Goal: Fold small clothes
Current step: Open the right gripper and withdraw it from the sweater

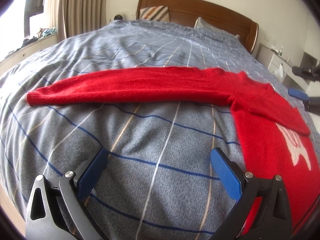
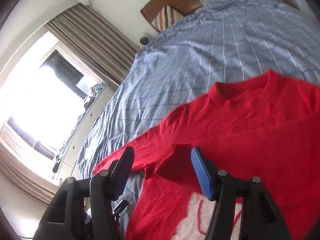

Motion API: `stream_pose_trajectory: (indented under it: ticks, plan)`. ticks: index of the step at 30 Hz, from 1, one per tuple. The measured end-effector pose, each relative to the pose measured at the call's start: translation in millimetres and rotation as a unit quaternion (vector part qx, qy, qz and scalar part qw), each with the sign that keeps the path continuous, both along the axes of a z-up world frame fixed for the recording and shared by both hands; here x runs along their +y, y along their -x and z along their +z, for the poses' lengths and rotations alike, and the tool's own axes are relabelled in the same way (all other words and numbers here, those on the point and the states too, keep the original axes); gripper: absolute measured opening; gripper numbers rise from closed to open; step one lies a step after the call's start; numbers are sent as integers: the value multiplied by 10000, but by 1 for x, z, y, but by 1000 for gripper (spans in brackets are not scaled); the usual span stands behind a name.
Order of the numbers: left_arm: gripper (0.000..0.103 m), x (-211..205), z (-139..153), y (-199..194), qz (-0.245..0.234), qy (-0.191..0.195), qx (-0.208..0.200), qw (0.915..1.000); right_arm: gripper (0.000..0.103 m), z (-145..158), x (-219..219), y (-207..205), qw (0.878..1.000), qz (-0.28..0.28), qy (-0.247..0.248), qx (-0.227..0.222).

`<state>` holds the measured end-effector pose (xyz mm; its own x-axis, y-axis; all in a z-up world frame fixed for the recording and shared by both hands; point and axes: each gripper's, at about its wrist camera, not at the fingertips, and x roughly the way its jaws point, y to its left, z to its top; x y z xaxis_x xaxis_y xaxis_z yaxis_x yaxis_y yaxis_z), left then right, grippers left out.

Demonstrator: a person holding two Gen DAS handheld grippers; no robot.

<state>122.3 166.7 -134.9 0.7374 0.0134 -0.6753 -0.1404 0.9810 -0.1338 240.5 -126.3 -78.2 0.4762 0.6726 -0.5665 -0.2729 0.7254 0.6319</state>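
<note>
Lying flat: red sweater (image 1: 260,104) | checked bedspread (image 1: 140,136), bedrm | both claws agape, empty

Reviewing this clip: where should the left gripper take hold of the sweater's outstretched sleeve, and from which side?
Probably at the ribbed cuff of the outstretched sleeve. It is the free end, lying flat on the bedspread, with bare cover around it. Coming from the near edge suits the open left gripper, which already faces the sleeve.

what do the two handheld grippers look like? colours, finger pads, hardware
Same build on the left gripper and right gripper: black angular finger arms with triangular cutouts, round silver pivot bolts, flat blue textured pads. No cables, markings or sleeves visible.
</note>
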Motion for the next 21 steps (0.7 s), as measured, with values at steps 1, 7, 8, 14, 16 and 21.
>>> stream_pose_trajectory:
  ticks: [1, 7, 8, 14, 16, 21]
  plan:
    - [103, 0, -1, 0, -1, -12, 20, 10000, 60, -8, -9, 3, 10000, -7, 62, 37]
    - [103, -13, -7, -4, 13, -501, 163, 9986, 48, -47, -150, 16, 9778, -1537, 1360, 431]
    - [103, -14, -7, -4, 21, -537, 164, 9984, 40, -43, -169, 22, 9750, -1667, 1416, 405]
    - [103, -12, -7, -5, 71, -449, 164, 9988, 42, -2, -187, 56, 9742, -1407, 1756, -175]
    - [103, -9, -3, -5, 30, -354, 218, 9991, 43, -1, -176, 64, 9738, -1230, 1894, -247]
    - [102, 34, 49, 12, -99, 53, -17, 9999, 46, -33, -172, 112, 9592, -1258, 2521, -256]
